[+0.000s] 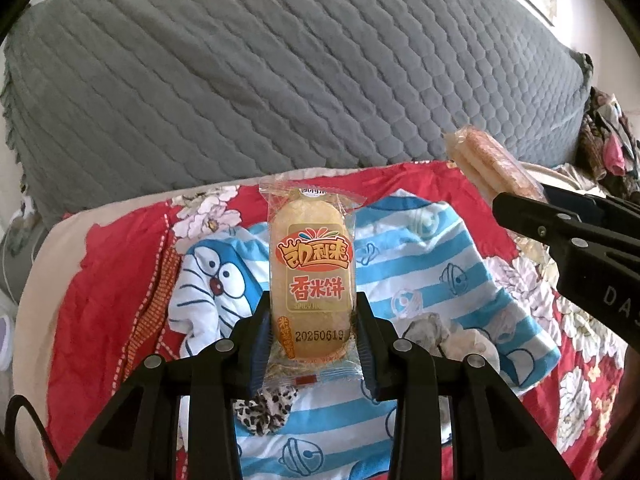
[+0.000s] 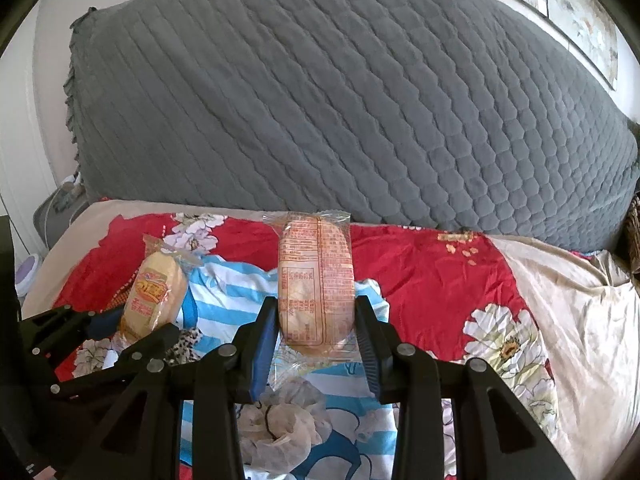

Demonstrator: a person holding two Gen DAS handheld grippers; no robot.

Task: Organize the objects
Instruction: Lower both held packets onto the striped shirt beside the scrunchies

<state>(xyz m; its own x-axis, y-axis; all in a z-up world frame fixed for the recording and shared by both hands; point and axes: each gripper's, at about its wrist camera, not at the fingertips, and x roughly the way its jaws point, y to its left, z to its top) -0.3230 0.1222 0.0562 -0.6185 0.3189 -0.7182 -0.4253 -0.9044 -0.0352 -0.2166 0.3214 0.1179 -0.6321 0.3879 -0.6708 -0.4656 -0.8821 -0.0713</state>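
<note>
My left gripper (image 1: 314,312) is shut on a rice cracker packet (image 1: 312,264), held upright with its orange label facing the camera; it also shows in the right wrist view (image 2: 154,300). My right gripper (image 2: 316,316) is shut on a second rice cracker packet (image 2: 316,280), held upright with its printed back facing the camera; it also shows at the right of the left wrist view (image 1: 492,164). Both packets hang above a blue-and-white striped cartoon cloth (image 1: 424,264) on the bed.
A red floral bedsheet (image 2: 424,276) covers the bed. A large grey quilted headboard cushion (image 2: 340,100) stands behind. A leopard-print scrunchie (image 1: 264,408) and a pale crumpled cloth (image 2: 280,428) lie on the striped cloth. Clothes (image 1: 608,144) are piled at far right.
</note>
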